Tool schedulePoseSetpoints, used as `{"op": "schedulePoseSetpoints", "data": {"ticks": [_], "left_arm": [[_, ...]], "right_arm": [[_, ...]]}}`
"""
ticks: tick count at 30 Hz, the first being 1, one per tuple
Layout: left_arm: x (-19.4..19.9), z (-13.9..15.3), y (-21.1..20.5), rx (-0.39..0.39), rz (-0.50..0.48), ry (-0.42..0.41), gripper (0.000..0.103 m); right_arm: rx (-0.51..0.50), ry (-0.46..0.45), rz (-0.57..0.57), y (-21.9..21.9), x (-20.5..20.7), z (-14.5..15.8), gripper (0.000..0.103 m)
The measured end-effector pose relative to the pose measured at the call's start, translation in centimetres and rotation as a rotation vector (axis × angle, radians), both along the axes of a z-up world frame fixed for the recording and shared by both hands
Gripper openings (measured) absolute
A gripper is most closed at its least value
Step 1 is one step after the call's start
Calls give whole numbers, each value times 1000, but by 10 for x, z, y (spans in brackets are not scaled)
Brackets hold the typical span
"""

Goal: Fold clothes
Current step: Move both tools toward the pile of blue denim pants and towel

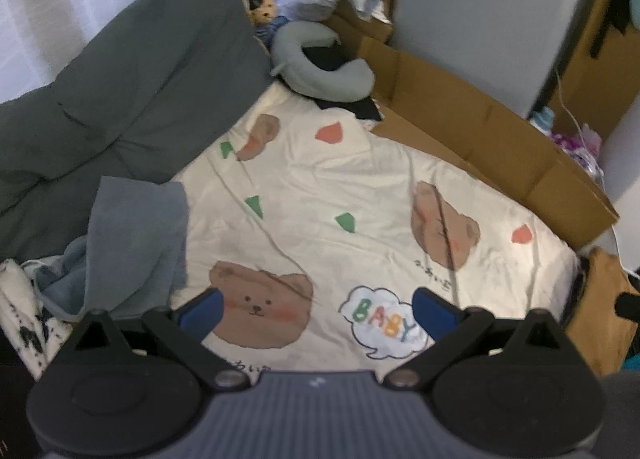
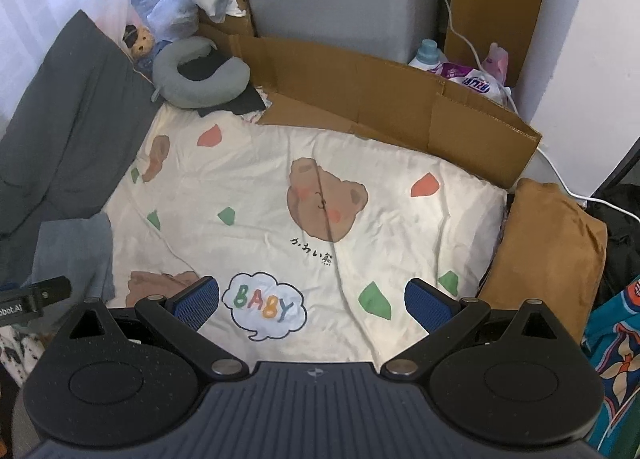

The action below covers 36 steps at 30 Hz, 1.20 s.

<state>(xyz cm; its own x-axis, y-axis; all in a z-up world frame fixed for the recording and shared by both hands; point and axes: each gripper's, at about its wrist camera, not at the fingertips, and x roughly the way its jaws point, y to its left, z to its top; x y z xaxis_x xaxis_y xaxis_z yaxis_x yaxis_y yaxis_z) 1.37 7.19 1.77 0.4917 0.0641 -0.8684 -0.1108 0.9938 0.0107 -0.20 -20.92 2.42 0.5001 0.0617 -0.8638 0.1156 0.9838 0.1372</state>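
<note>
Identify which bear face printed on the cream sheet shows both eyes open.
The bear face nearest the left gripper, beside the BABY cloud: dot eyes and a smile face the camera. The others look tilted, eyes closed or unclear.

"BABY" in coloured letters inside a cloud bubble (image 2: 265, 306) on the cream bear-print sheet (image 2: 248, 195); beside it, small handwritten Japanese characters (image 2: 311, 251).

A bed, under a cream bear-print sheet (image 2: 260, 187), is filling mid-frame. Lying on it: a blue-grey garment (image 1: 136, 243) at lower left, a dark grey duvet (image 1: 120, 91) upper left, a grey neck pillow (image 2: 200, 75) at top, a brown folded cloth (image 2: 548, 251) at right.
</note>
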Motion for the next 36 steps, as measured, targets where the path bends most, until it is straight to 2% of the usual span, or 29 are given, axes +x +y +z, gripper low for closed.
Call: {"op": "schedulePoseSetpoints", "data": {"ticks": [12,19,26,36], "left_arm": [[5,6,74,11,92,-36,102],[2,13,128,-24,167,-119,102],[-4,21,173,-5,217,-154,102],[-18,16,226,24,287,-161,101]], "right_arm": [[15,5,9,16,21,-1,102],[42,5,47,37,31,3,102],[-42,-14,68,52,42,7,102],[-66,11,147,78,57,0,102]]}}
